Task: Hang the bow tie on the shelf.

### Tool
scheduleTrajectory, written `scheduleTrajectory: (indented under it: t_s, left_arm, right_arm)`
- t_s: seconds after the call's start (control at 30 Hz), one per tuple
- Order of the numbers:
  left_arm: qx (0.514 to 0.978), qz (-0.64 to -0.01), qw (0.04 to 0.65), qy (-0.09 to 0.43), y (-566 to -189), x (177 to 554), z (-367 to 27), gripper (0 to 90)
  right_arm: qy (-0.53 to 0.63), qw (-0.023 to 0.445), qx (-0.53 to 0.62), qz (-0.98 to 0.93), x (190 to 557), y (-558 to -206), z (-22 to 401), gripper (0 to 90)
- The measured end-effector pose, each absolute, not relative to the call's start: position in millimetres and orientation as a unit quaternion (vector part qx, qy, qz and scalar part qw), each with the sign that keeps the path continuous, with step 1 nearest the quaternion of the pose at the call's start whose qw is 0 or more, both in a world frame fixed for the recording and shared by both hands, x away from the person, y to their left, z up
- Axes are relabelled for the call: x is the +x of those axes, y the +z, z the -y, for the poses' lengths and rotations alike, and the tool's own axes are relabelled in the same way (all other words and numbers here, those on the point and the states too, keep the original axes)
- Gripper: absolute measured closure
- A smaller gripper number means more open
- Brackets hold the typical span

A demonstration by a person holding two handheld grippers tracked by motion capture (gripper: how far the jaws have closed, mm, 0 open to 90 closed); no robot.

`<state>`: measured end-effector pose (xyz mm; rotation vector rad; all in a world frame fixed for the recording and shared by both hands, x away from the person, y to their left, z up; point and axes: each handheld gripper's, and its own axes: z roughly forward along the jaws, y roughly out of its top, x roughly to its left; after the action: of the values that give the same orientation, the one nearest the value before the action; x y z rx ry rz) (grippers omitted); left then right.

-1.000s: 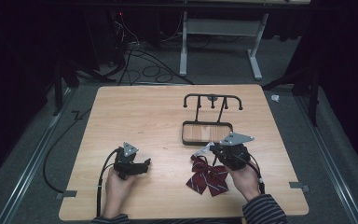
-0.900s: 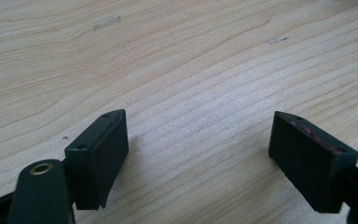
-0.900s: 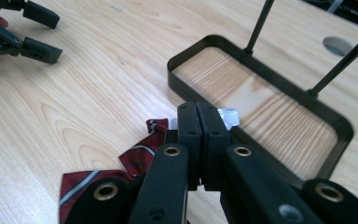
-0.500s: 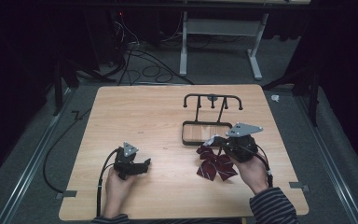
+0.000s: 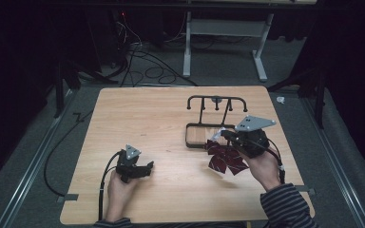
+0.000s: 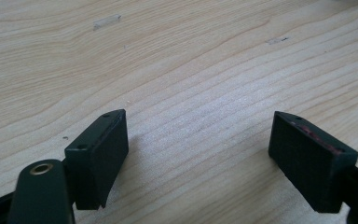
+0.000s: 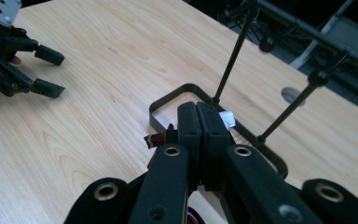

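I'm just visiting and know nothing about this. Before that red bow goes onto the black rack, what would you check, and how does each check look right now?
1. Right gripper shut on the bow: ok, jaws pressed together in the right gripper view, a white tag poking out between them.
2. Bow off the table: seems ok; it hangs below the gripper, with a shadow under it.
3. Rack upright: ok, base flat, top bar level.
4. Rack hooks free: ok, nothing hangs on them.
5. Left gripper out of the way: ok, open and holding nothing, well left of the rack.
6. Which part of the bow is gripped: cannot tell.
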<state>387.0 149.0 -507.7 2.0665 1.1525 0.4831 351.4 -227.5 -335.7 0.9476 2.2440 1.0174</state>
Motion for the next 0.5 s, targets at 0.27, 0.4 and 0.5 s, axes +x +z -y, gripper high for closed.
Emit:
scheduleTrajectory:
  t_s: [0.27, 0.4, 0.5]
  left_arm:
    - [0.800, -0.446, 0.356, 0.186, -508, 387, -149, 20.6]
    - [0.800, -0.446, 0.356, 0.187, -508, 387, -149, 20.6]
    - [0.799, -0.447, 0.356, 0.187, -508, 387, -149, 20.9]
  right_arm:
    - [0.380, 0.254, 0.330, -0.826, 356, -316, 230, 90.0]
    - [0.386, 0.263, 0.320, -0.824, 355, -306, 228, 90.0]
    - [0.393, 0.265, 0.315, -0.823, 356, -301, 228, 90.0]
